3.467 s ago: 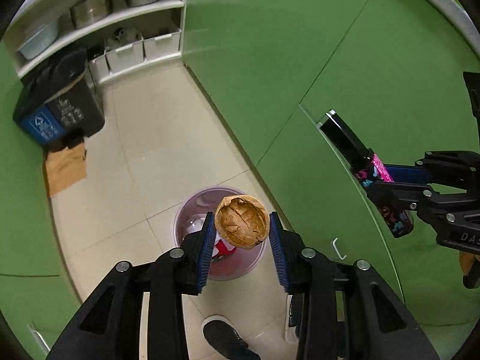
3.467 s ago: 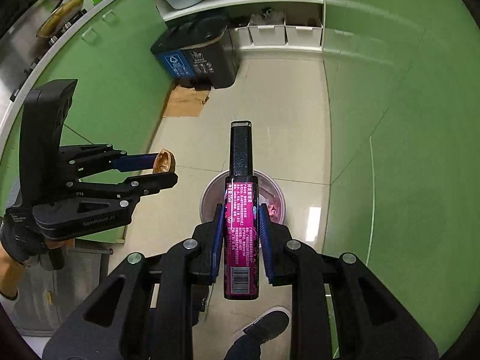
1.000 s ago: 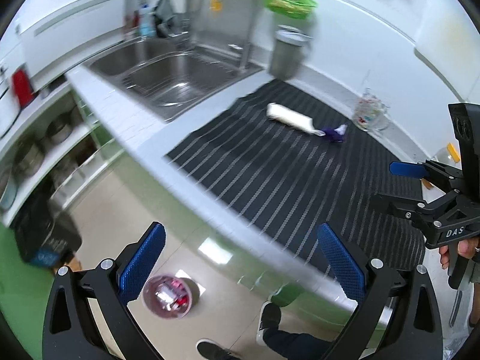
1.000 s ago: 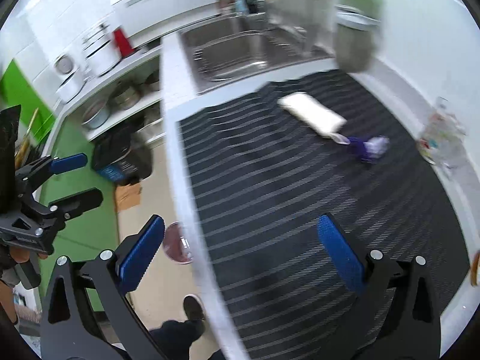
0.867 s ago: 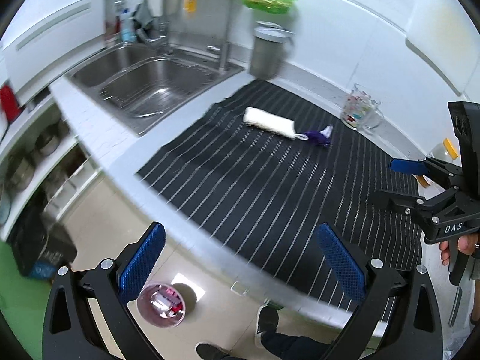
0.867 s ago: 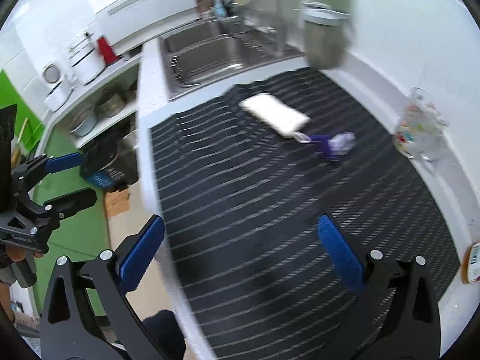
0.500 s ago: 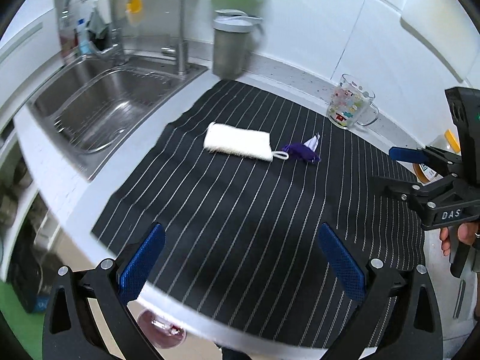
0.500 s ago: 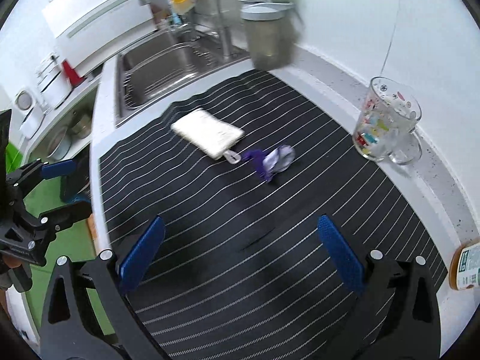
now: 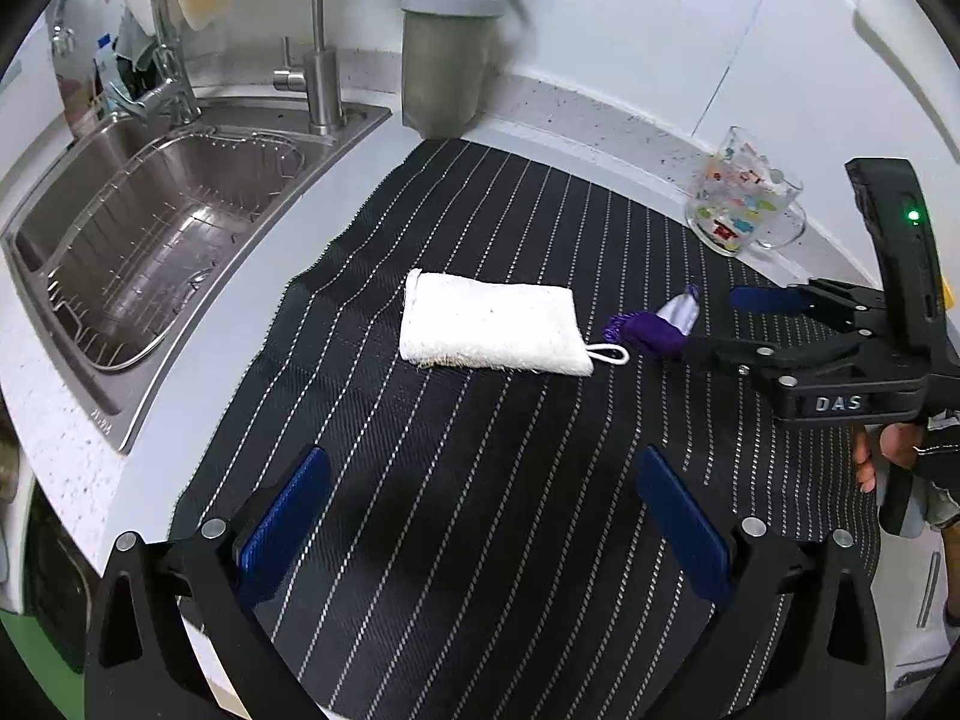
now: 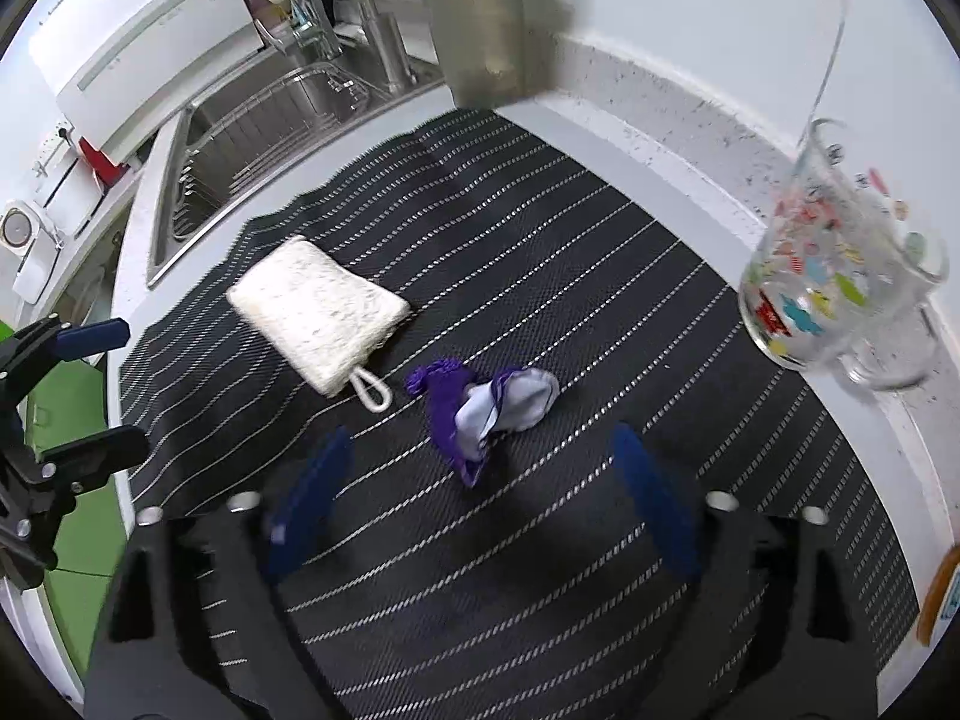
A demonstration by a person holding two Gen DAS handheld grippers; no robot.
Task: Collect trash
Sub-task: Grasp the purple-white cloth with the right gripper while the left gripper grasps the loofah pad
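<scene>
A crumpled purple and white wrapper [image 10: 480, 411] lies on the black striped mat [image 10: 570, 276], just beyond and between the fingers of my right gripper [image 10: 480, 492], which is open and empty. The wrapper also shows in the left wrist view [image 9: 651, 327], partly behind the right gripper [image 9: 726, 324]. A white loofah sponge [image 9: 489, 330] with a loop lies left of it; it also shows in the right wrist view [image 10: 318, 315]. My left gripper [image 9: 483, 516] is open and empty above the mat's near part.
A steel sink [image 9: 150, 228] with faucet lies left of the mat. A grey shaker bottle [image 9: 450, 48] stands at the back wall. A printed glass mug [image 9: 744, 207] stands at the right, also close in the right wrist view [image 10: 834, 288].
Both grippers let go of their trash over the floor bin, opened, and swung up to the counter. They moved closer to the wrapper and sponge.
</scene>
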